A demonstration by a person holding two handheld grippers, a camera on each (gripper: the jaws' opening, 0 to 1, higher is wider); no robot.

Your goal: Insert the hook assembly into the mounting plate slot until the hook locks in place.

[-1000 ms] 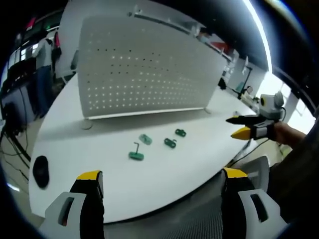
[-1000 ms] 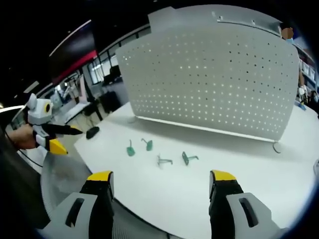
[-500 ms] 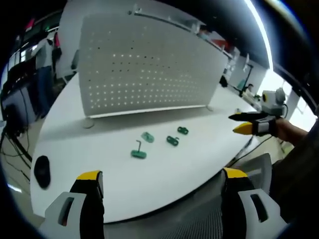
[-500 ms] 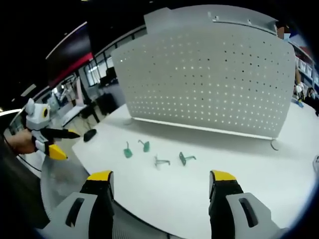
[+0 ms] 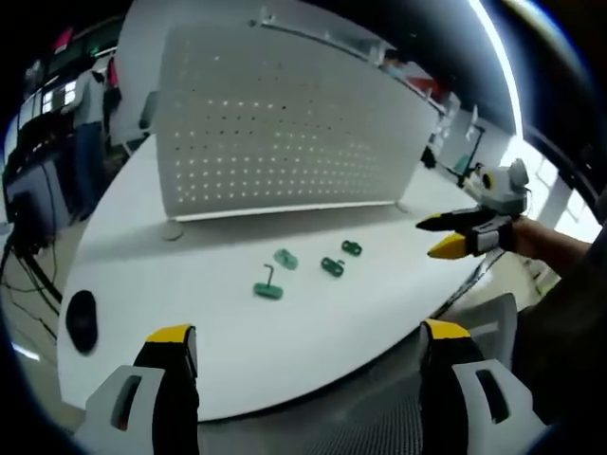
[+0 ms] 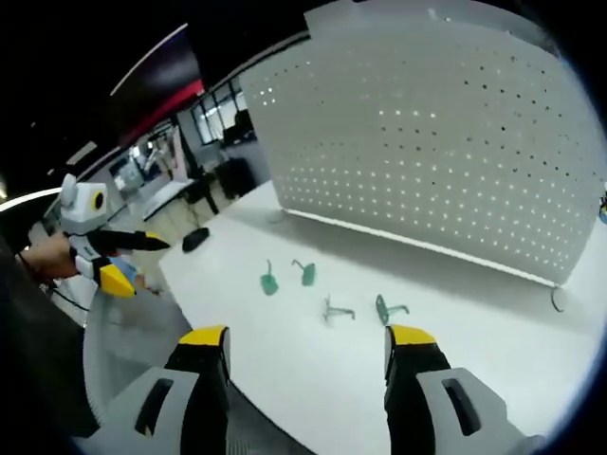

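Two grippers were held off the near edge of the table, neither touching anything. Left gripper [image 5: 302, 346]: jaws wide apart, empty, yellow tips low in its own view. Right gripper [image 6: 302, 343]: jaws likewise spread and empty; seen from the left gripper view it hung beside the table's right edge, fingers parted.

Four small green parts lay on the white table [image 5: 313, 332], past its near edge, loosely grouped but apart from one another. Item one: a green base with a dark upright hook, taken to be the hook assembly [image 5: 267, 287]. Items two to four: flat green pieces [image 5: 285, 258], [image 5: 331, 266], [image 5: 351, 248], any of which might be the mounting plate; too small to tell which. In the right gripper view the same four [image 6: 338, 311] lay in a shallow row.

Further left: a dark computer mouse [image 5: 81, 319] near the table edge. Beyond the parts: a white perforated panel [image 5: 285, 133] standing upright across the table.

Containers: none seen; every part lay bare on the tabletop.

Risks, as judged: the pieces looked light, so a jaw closing off-centre could flick one away or tip the hook over; picking the wrong green piece as the plate would stall insertion.
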